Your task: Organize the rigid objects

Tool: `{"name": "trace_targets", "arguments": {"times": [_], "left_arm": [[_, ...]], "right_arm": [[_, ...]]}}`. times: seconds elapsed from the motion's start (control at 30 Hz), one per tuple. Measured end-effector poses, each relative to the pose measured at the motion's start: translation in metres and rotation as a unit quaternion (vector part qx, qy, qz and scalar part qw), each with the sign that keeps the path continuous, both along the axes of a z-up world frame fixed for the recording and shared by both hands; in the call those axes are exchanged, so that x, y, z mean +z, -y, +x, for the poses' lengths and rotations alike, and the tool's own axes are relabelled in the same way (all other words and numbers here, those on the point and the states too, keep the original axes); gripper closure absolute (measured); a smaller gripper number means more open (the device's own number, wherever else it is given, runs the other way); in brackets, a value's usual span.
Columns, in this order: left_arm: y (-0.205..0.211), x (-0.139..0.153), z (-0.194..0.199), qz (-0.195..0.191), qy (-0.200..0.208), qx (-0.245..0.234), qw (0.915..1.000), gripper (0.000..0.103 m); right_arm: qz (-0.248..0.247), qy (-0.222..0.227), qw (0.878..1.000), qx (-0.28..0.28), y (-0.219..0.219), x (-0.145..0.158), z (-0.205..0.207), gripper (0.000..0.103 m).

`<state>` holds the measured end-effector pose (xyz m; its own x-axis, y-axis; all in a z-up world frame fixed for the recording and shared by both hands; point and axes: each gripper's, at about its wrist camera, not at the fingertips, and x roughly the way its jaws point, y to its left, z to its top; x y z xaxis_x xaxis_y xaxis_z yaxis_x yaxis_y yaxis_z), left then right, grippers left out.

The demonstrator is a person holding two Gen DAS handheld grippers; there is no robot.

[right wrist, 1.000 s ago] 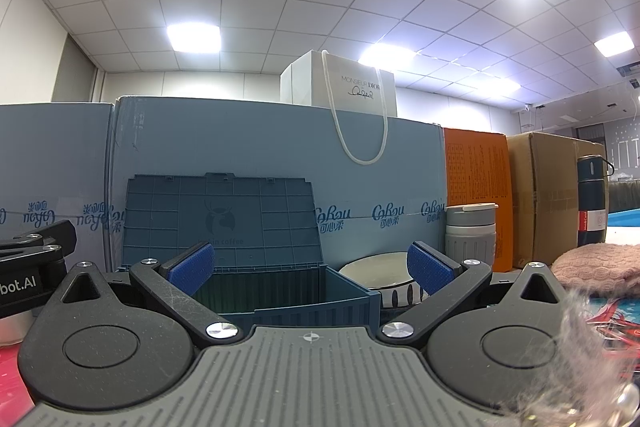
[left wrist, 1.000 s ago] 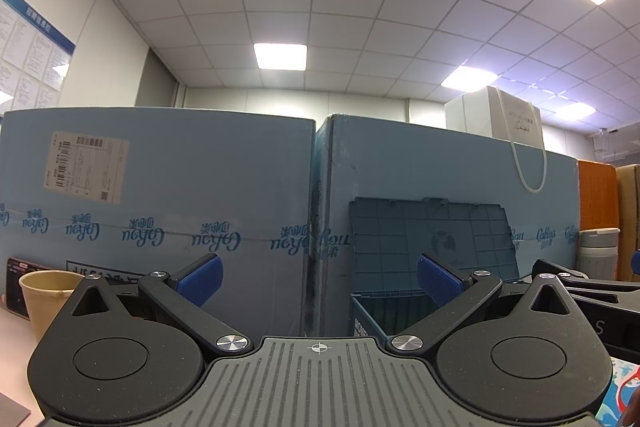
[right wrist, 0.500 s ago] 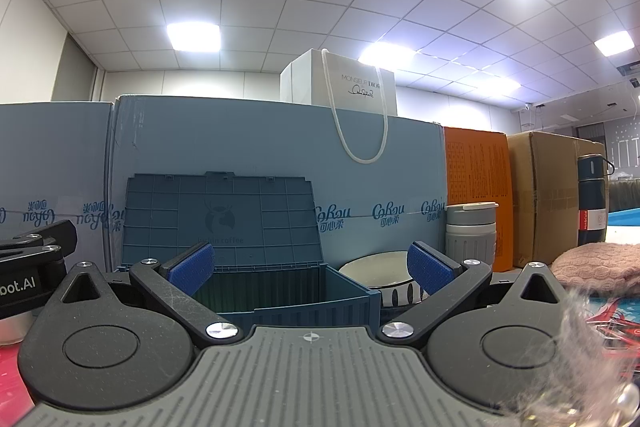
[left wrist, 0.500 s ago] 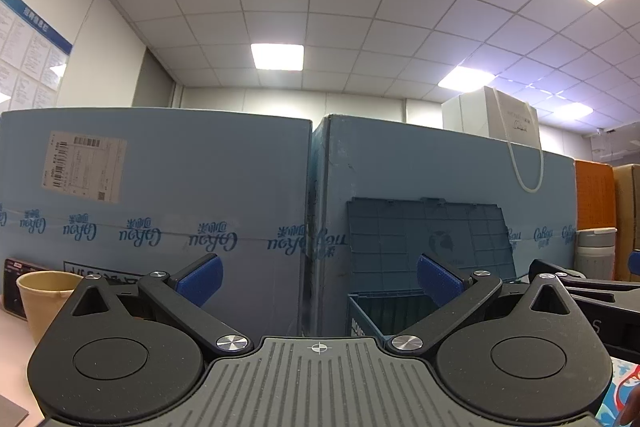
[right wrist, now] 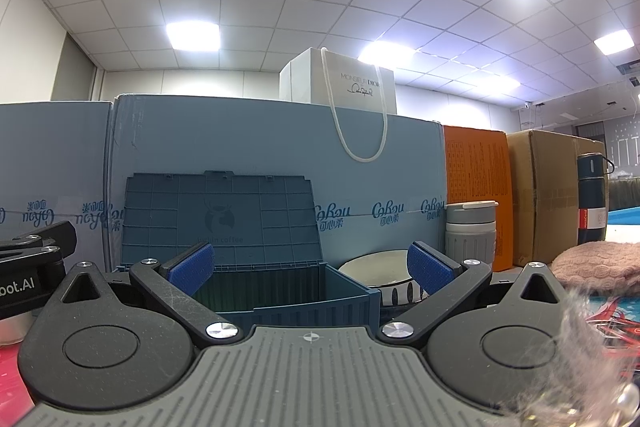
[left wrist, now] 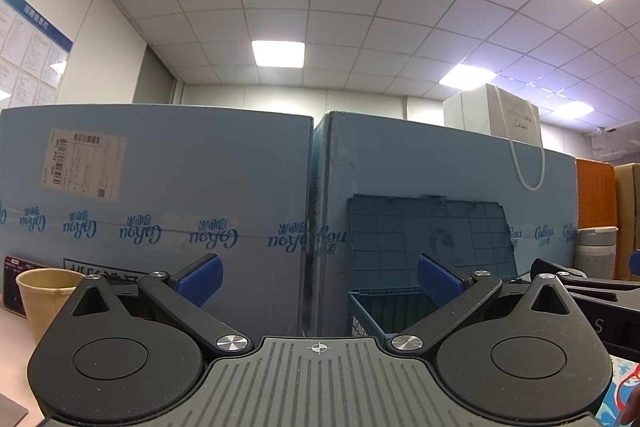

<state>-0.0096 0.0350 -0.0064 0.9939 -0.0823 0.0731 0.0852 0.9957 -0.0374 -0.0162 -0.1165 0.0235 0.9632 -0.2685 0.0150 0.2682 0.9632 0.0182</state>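
Note:
A dark blue storage crate (right wrist: 296, 291) with its lid (right wrist: 220, 219) raised stands just ahead of my right gripper (right wrist: 310, 267), which is open and empty. A white bowl (right wrist: 380, 271) and a grey lidded cup (right wrist: 472, 231) sit right of the crate. In the left wrist view the crate (left wrist: 384, 307) lies ahead to the right of my left gripper (left wrist: 318, 279), which is open and empty. A paper cup (left wrist: 44, 295) stands at the far left.
Tall blue cardboard boxes (left wrist: 180, 207) wall off the back, with a white gift bag (right wrist: 340, 83) on top. An orange box (right wrist: 476, 187), a brown carton (right wrist: 552, 195), a dark flask (right wrist: 592, 199) and a pink knitted item (right wrist: 592, 263) are to the right.
The left wrist view has shifted very slightly. The right gripper has not moved, and both stay open.

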Motion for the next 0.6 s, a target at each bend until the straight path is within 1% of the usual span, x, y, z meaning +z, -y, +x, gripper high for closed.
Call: {"name": "trace_targets", "arguments": {"times": [0.6], "left_arm": [[-0.0004,0.0000,0.0001,0.001,0.000,0.000,1.0000,0.000]], "right_arm": [[0.000,0.001,1.000,-0.002,-0.0004,-0.0004,0.0009,0.000]]}}
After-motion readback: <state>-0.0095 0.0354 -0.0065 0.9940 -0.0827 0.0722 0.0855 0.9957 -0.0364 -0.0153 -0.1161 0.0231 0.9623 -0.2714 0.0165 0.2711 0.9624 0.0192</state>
